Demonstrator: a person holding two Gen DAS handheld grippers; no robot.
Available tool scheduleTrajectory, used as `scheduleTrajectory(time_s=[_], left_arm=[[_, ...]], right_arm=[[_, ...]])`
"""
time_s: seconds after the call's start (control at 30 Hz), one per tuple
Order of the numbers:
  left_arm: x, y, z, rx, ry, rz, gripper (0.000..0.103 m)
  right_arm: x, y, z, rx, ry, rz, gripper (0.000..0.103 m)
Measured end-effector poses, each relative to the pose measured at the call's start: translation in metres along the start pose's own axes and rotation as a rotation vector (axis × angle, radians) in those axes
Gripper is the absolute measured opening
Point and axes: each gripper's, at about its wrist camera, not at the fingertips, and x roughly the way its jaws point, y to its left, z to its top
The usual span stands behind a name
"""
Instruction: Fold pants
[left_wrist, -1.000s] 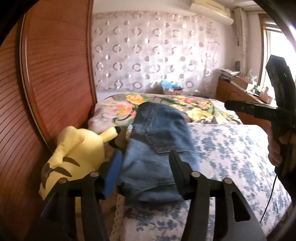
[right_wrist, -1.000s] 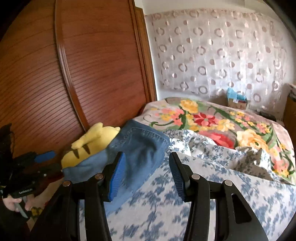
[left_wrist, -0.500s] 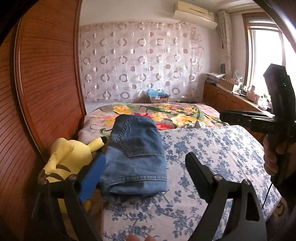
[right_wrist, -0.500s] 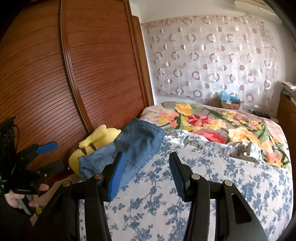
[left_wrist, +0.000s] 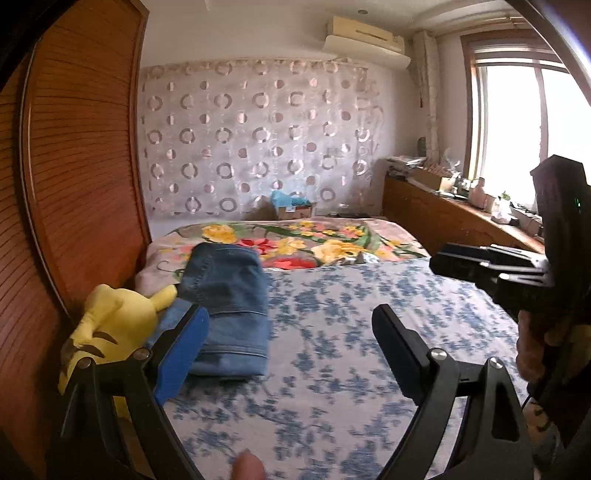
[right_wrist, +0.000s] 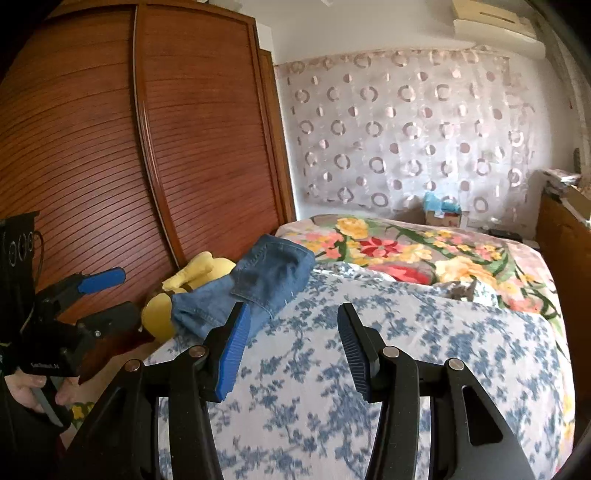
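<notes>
On the blue-flowered bed (left_wrist: 332, 325), folded blue denim pants (left_wrist: 229, 295) lie finished; my left claw (left_wrist: 291, 332), just spread, and right claw (right_wrist: 293, 332) gape empty.

The left gripper (left_wrist: 288, 328), a black two-finger tool with a blue pad on its left finger, has its jaws spread wide with nothing between them; they have just been opening. It points forward and somewhat downward. At the near edge of that view a fingertip (left_wrist: 248, 466) of the person shows below it. From the right wrist view the same tool sits at the far left, gripped from below by the person's left hand (right_wrist: 27, 389).

The right gripper (right_wrist: 291, 332), black with ribbed blue pads on both fingers, stands about half spread and empty, tilted slightly down. The person's right hand (left_wrist: 535, 349) grips its handle at the right edge of the left wrist view.
</notes>
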Motion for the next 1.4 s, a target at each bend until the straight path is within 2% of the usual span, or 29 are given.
scheduleTrajectory(time_s=[0.2, 0.37, 0.63, 0.7, 1.0, 1.4], left_arm=[[-0.011, -0.033, -0.008, 0.012, 0.006, -0.05, 0.09], [-0.014, -0.056, -0.015, 0.015, 0.029, -0.041, 0.09], [-0.025, -0.075, -0.021, 0.016, 0.038, -0.039, 0.09], [-0.028, -0.08, -0.023, 0.017, 0.038, -0.03, 0.09], [-0.04, -0.095, -0.017, -0.014, 0.024, -0.036, 0.09], [-0.075, -0.108, 0.011, 0.002, -0.047, -0.022, 0.09]], right_arm=[[-0.027, 0.003, -0.013, 0.01, -0.001, -0.054, 0.051], [-0.049, 0.009, -0.022, 0.013, -0.003, -0.129, 0.052], [-0.08, 0.021, -0.034, 0.05, -0.018, -0.217, 0.076], [-0.088, 0.025, -0.037, 0.06, -0.023, -0.244, 0.078], [-0.124, 0.045, -0.042, 0.087, -0.059, -0.33, 0.079], [-0.169, 0.077, -0.034, 0.084, -0.143, -0.371, 0.081]])
